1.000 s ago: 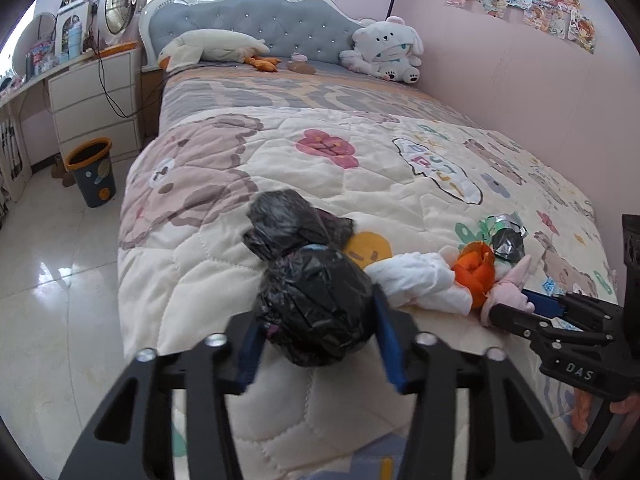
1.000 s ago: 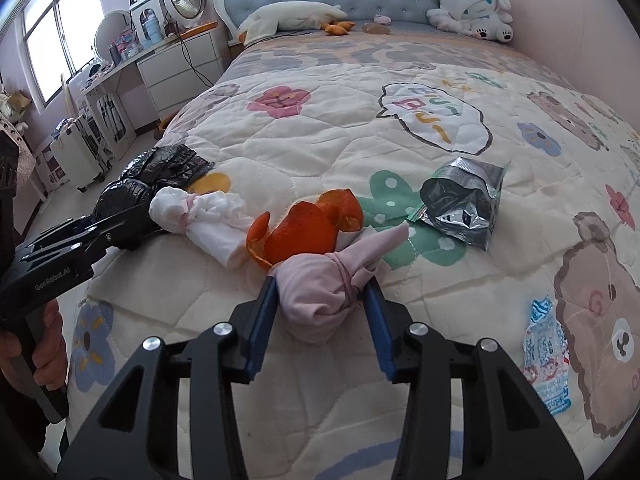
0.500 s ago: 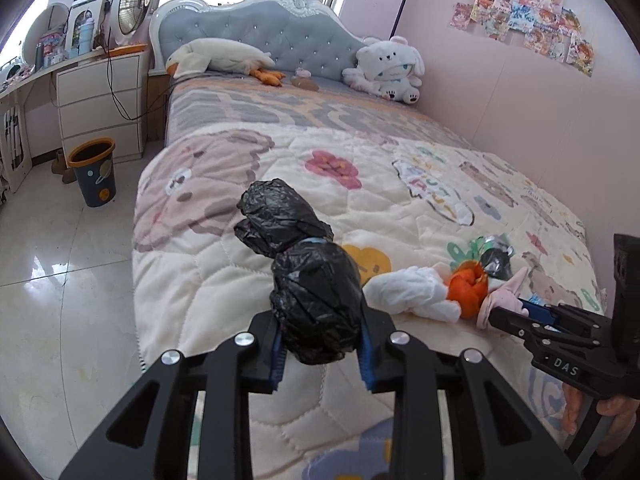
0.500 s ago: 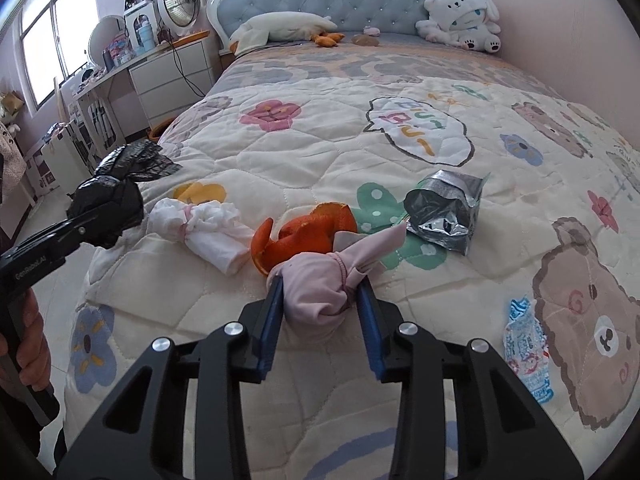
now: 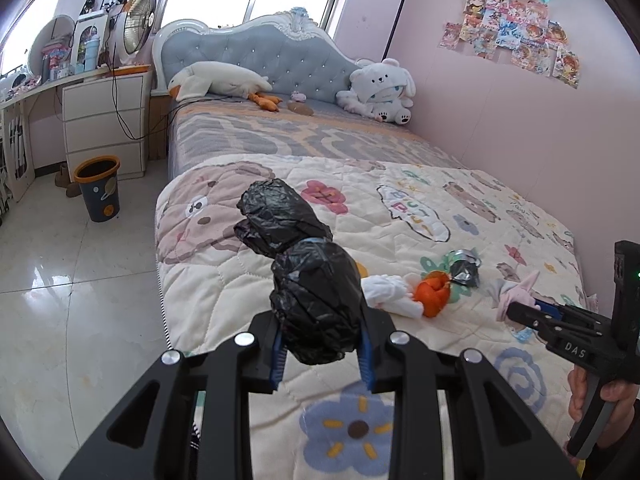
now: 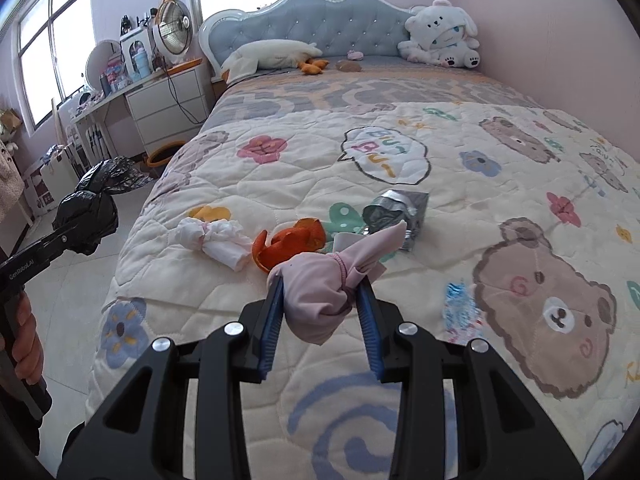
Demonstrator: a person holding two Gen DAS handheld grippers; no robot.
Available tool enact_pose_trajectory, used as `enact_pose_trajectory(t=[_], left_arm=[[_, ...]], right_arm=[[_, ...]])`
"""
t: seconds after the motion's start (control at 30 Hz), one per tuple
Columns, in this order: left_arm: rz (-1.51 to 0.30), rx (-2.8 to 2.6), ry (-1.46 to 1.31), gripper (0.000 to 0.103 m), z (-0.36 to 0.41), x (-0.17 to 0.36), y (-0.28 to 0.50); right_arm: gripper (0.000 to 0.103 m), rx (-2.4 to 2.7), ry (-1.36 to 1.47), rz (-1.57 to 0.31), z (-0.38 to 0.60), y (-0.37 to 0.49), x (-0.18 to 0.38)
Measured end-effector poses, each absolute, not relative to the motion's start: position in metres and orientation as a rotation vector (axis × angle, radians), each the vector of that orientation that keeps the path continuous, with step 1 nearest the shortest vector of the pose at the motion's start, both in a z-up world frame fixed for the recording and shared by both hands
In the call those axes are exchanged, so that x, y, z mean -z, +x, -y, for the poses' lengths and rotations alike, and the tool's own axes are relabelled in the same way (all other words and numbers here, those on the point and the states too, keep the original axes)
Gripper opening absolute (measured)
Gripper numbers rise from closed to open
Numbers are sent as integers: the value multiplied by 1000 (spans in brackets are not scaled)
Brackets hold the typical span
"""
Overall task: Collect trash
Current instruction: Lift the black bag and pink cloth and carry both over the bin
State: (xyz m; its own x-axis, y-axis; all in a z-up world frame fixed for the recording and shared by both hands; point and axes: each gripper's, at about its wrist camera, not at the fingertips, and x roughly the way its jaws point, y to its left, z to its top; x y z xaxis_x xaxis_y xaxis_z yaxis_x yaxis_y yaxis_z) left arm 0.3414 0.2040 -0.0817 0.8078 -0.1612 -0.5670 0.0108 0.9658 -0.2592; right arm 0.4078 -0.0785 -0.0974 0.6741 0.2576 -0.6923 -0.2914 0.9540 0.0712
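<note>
Jaws clamped: left gripper (image 5: 322,354) holds black bag (image 5: 316,304), right gripper (image 6: 320,324) pink bundle (image 6: 320,288); bin (image 5: 99,188) at 10 o'clock, left nearer.

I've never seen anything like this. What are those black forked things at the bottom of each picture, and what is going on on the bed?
They are two hand-held grippers, each carrying a camera that looks along its fingers, so each picture comes from one hand. The left gripper clamps a black bag; the right gripper clamps a tied pink bundle. On the quilt lie a white bundle, an orange peel, a silver wrapper and a blue-and-white wrapper. A bin stands on the floor.
</note>
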Motion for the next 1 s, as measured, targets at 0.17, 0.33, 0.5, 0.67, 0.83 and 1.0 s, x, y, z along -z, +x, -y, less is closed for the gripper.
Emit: enact_pose_trajectory(t=[0.17, 0.33, 0.5, 0.67, 0.83, 1.0], left_arm=[[-599, 93, -241, 27, -202, 66, 322], [-572, 90, -223, 27, -200, 50, 298], [-560, 88, -210, 27, -198, 39, 278], [-553, 89, -204, 27, -193, 32, 259], [-539, 98, -192, 27, -184, 23, 241], [-520, 114, -185, 27, -177, 14, 222]], right_arm=[[34, -290, -35, -735, 99, 380, 76], [34, -274, -9, -698, 121, 349, 54], [34, -258, -2, -673, 136, 321, 40], [34, -240, 4, -654, 152, 296, 26], [35, -227, 18, -636, 166, 272, 16], [34, -216, 26, -622, 179, 247, 10]])
